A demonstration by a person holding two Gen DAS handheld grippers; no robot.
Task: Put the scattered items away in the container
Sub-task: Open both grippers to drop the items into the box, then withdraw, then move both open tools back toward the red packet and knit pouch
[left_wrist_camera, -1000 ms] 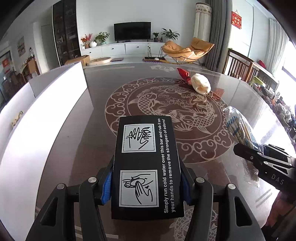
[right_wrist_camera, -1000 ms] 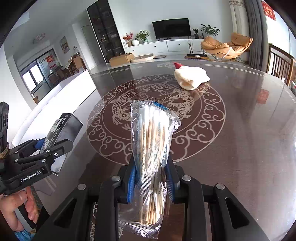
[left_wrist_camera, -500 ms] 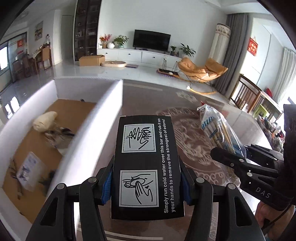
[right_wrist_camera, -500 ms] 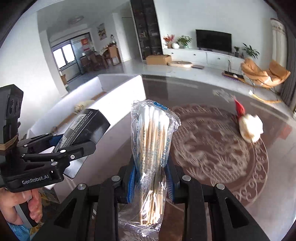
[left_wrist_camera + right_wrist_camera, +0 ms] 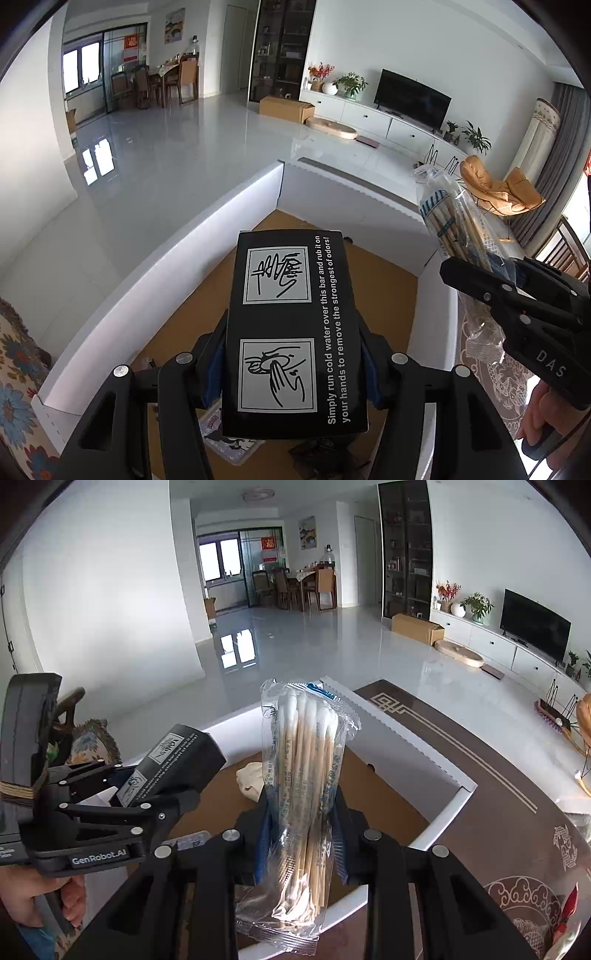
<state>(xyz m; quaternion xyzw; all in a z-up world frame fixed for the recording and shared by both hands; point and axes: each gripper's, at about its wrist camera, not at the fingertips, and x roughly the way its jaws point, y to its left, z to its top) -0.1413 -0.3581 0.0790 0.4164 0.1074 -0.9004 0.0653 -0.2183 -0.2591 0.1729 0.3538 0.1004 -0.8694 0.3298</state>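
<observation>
In the left wrist view, the left gripper (image 5: pixel 293 363) is clamped about halfway apart across the long sides of a black cardboard box (image 5: pixel 293 332), printed with instructions for an odour-removing bar. It looks stiff and light; its flat sides give the blue pads (image 5: pixel 216 373) a sure hold. The box hangs over the brown floor of the white-walled container (image 5: pixel 166 266), where small items already lie. At the right, the right gripper (image 5: pixel 491 280) carries a bag of cotton swabs (image 5: pixel 452 218) above the container's wall. In the right wrist view, the right gripper (image 5: pixel 301 840) is squeezed nearly together on the bag of cotton swabs (image 5: pixel 304 775) at mid-length. The bag seems light, slippery and crushable, so a middle hold suits it. It hangs over the container (image 5: pixel 406 738), beside the box (image 5: pixel 173 764) in the left gripper (image 5: pixel 147 794).
</observation>
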